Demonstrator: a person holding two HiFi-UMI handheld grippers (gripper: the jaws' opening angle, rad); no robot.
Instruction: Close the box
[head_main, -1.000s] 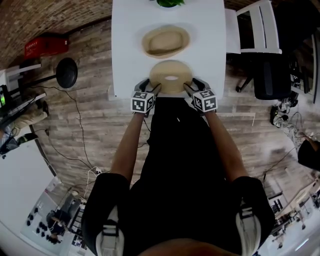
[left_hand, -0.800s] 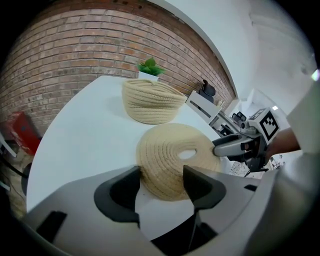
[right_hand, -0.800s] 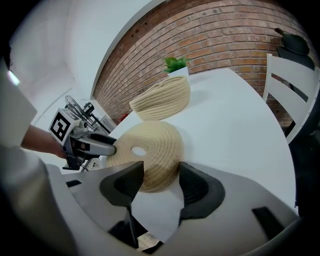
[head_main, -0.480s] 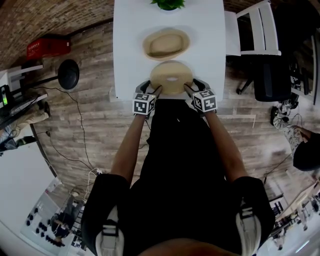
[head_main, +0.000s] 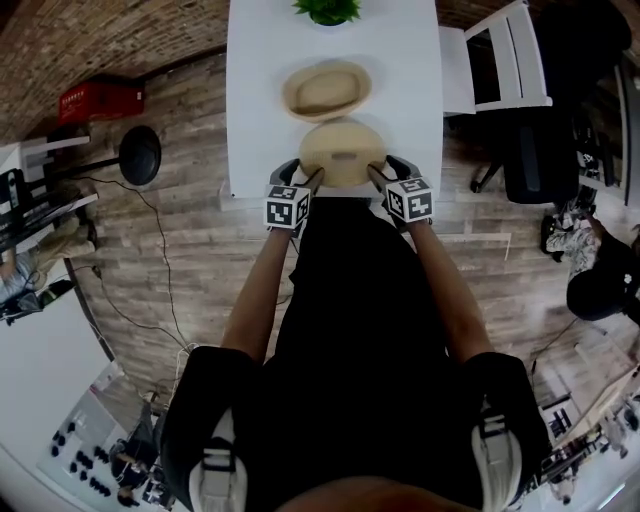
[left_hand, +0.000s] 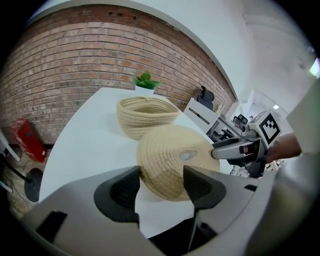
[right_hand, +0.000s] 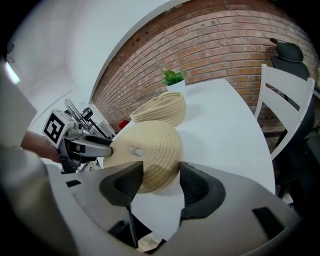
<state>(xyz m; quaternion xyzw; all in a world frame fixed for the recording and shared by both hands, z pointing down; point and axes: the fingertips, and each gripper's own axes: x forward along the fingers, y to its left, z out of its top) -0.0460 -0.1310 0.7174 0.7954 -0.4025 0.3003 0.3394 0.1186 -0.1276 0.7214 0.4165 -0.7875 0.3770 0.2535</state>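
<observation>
Box (head_main: 327, 90), an open woven rope bowl, is seen on the white table (head_main: 250, 100), just beyond its round lid (head_main: 342, 150). The lid's left rim is pinched by the left tool (head_main: 305, 175). Its right rim is clamped by the right tool (head_main: 380, 172), over the table's near edge.

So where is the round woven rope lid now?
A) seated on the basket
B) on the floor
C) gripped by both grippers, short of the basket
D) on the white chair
C: left gripper and right gripper pinch opposite edges of the round woven rope lid; the open beige rope basket stands beyond it.
</observation>
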